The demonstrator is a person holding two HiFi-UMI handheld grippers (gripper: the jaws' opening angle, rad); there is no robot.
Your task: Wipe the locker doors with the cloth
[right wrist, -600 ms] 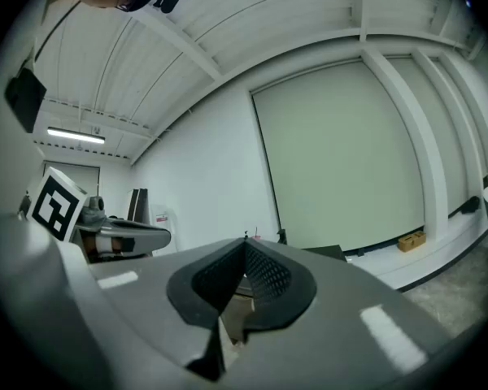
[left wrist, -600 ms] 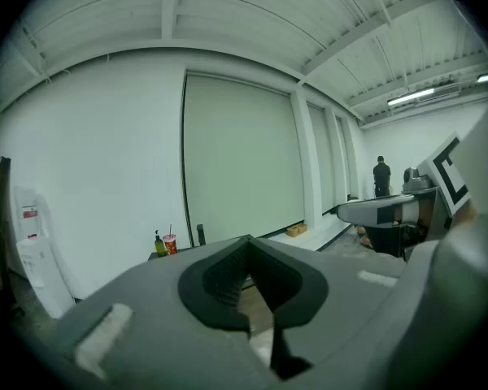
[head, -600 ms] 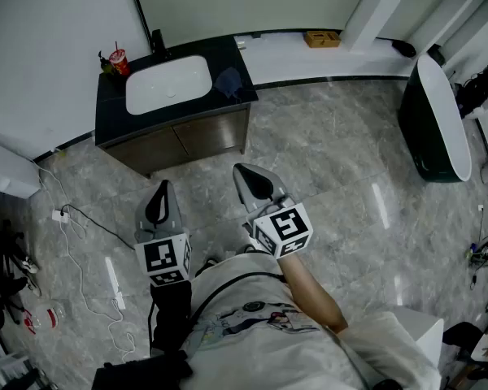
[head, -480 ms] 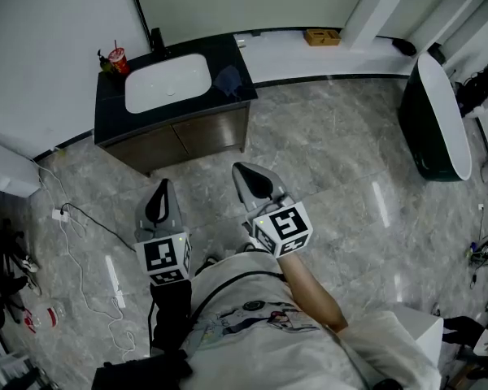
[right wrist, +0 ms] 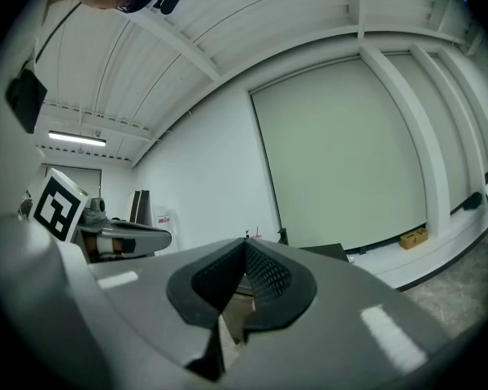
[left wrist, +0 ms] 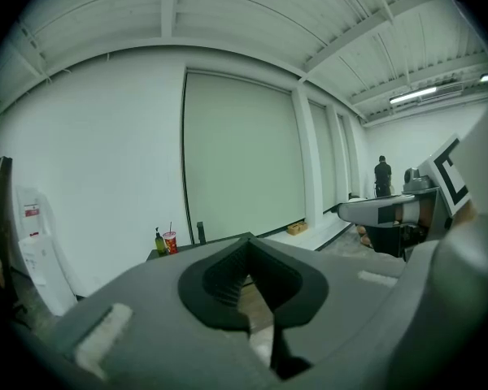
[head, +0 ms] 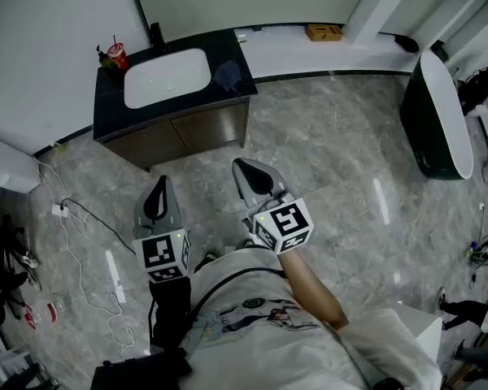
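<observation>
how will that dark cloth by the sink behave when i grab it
The dark cloth lies in a crumpled heap on the counter, so it is probably floppy and will drape when lifted. It looks small beside the sink, so likely light. Pushed, it would probably bunch rather than slide.

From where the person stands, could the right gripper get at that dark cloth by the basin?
Probably not without a step forward. The cloth lies on the counter beside the basin, well ahead of the right gripper, whose jaws are shut and empty. Only floor lies between; nothing blocks it.
</observation>
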